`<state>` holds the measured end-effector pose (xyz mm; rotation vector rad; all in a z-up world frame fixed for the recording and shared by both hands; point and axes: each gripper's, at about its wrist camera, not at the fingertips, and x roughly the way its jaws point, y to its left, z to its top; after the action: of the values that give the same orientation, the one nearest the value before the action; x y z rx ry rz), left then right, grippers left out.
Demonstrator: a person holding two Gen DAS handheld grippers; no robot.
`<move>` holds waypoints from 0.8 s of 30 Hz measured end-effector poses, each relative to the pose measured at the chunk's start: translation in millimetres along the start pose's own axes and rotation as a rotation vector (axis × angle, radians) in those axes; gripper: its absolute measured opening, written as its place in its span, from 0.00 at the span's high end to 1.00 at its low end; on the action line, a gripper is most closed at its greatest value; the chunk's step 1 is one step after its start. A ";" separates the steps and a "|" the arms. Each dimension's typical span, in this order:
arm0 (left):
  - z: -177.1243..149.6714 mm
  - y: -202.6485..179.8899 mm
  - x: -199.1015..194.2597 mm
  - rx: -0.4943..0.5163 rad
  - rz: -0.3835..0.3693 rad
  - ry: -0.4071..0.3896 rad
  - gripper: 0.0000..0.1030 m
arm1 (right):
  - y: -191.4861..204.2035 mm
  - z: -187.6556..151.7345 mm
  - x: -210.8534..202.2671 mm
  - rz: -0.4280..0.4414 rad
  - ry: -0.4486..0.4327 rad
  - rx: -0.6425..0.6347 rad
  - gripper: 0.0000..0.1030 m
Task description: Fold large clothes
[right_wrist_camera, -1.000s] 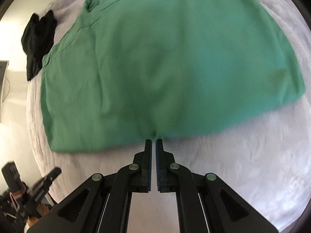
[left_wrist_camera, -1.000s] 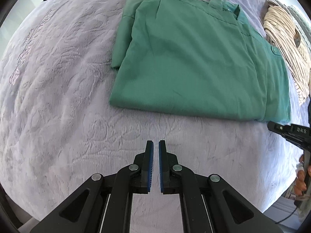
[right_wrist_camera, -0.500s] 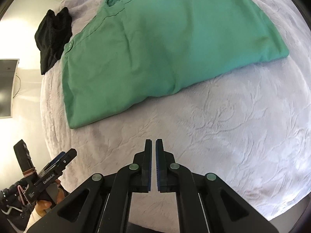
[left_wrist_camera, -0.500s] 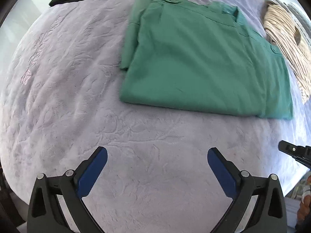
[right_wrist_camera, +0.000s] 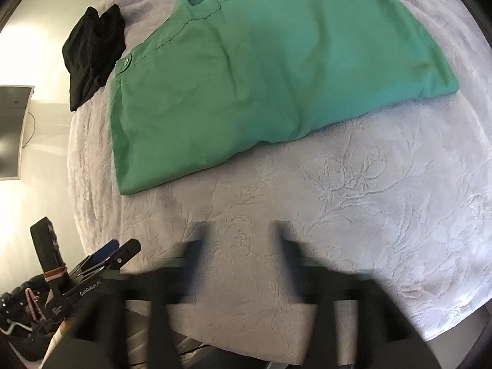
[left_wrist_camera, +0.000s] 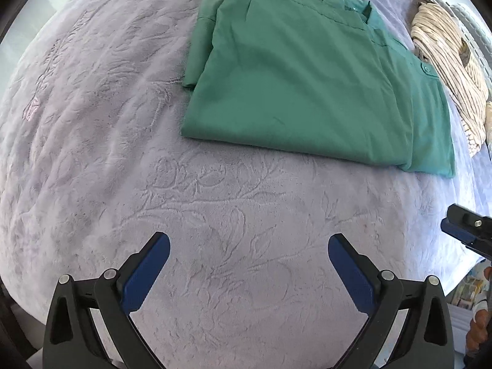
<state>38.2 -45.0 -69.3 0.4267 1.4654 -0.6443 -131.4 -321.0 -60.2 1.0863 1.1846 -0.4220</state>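
Left wrist view is being filled at its upper middle by the green garment (left_wrist_camera: 307,70), which is lying folded into a flat, roughly rectangular stack on the bed (left_wrist_camera: 92,141), button tabs showing along its far edge and a narrower layer peeking out at its left side. In the right wrist view the same green garment (right_wrist_camera: 261,70) is being seen from the other side, with its near folded edge running diagonally and no loose part hanging out.

Beside the garment, a striped cloth (left_wrist_camera: 446,70) is lying bunched just past its right end, and a black garment (right_wrist_camera: 92,52) is resting near its other end, at the bed's edge.

The left gripper (left_wrist_camera: 249,264) is being held over bare bedspread, well apart from the garment, with its jaws spread wide and nothing between them. The right gripper (right_wrist_camera: 243,240) is being blurred by motion; its jaws are appearing parted with only bedspread showing between them, and it too is being kept clear of the fabric.

The fold on this piece is being judged as finished or close to it, with both tools released. Whatever is to be done next is being thought to call for either a final halving, gripped at two corners of one short end, or a reach toward another garment.
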 end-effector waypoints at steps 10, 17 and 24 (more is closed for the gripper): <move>-3.9 15.6 -9.5 0.007 0.009 -0.034 0.00 | 17.3 -3.3 5.4 0.005 0.007 -0.021 0.21; -3.2 21.7 -9.6 -0.001 -0.005 -0.039 0.00 | 26.2 -7.4 2.0 -0.010 -0.038 -0.050 0.00; -2.4 24.2 -5.2 -0.008 -0.013 -0.031 0.00 | 29.4 -8.7 10.7 0.021 0.014 -0.031 0.00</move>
<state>51.8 -24.2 -67.2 0.3993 1.4421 -0.6527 -109.6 -297.2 -56.2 1.0754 1.1876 -0.3785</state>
